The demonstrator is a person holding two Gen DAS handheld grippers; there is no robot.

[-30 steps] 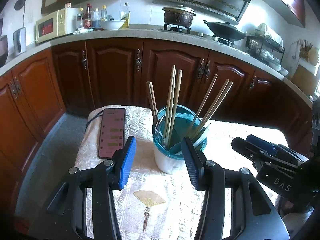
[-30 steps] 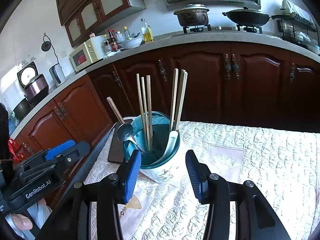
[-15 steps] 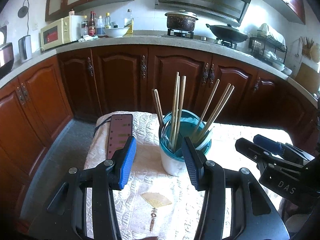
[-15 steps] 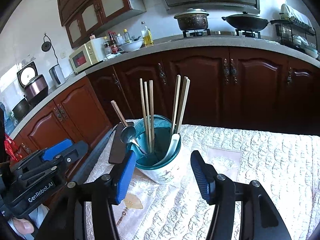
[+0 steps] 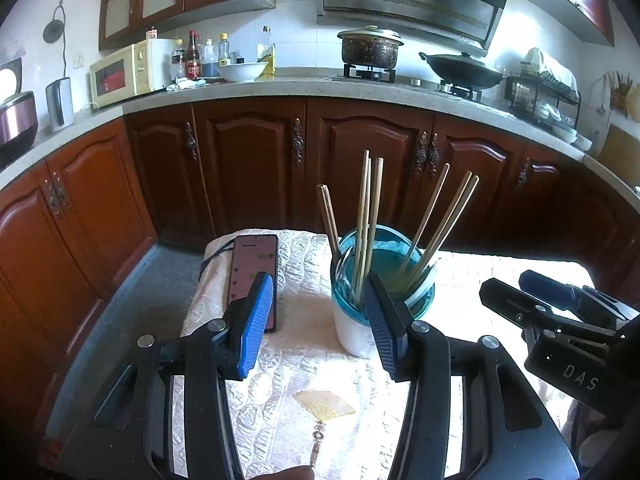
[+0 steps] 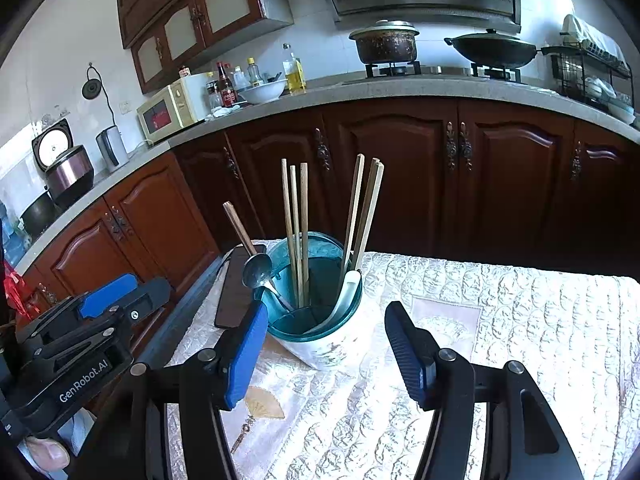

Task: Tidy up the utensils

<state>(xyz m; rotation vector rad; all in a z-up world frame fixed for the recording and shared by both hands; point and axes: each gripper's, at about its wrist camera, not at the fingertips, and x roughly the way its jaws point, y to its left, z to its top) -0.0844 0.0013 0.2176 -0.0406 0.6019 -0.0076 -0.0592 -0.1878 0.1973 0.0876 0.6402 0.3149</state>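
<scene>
A white utensil holder with a teal insert (image 6: 320, 344) stands on the quilted table cloth (image 6: 520, 320). It holds several wooden chopsticks (image 6: 298, 220), a metal spoon (image 6: 256, 270) and a white spoon (image 6: 348, 292). My right gripper (image 6: 326, 312) faces it with its jaws opening; the holder stands just ahead of the fingertips and the pads touch nothing. In the left wrist view the holder (image 5: 352, 332) is partly behind the right finger of my left gripper (image 5: 319, 292), which is open and empty. Each gripper shows in the other's view: right gripper (image 5: 506, 282), left gripper (image 6: 148, 284).
A phone (image 5: 252, 276) with a cable lies on the cloth left of the holder. Dark wooden cabinets (image 6: 400, 168) and a worktop with a microwave (image 5: 120, 72), bottles, pot and wok curve behind the table. A thumb (image 6: 44, 454) shows at the bottom left.
The right gripper's fingers have spread wider apart in front of the holder. The left wrist view has tipped up slightly; its jaws have kept the same gap.
</scene>
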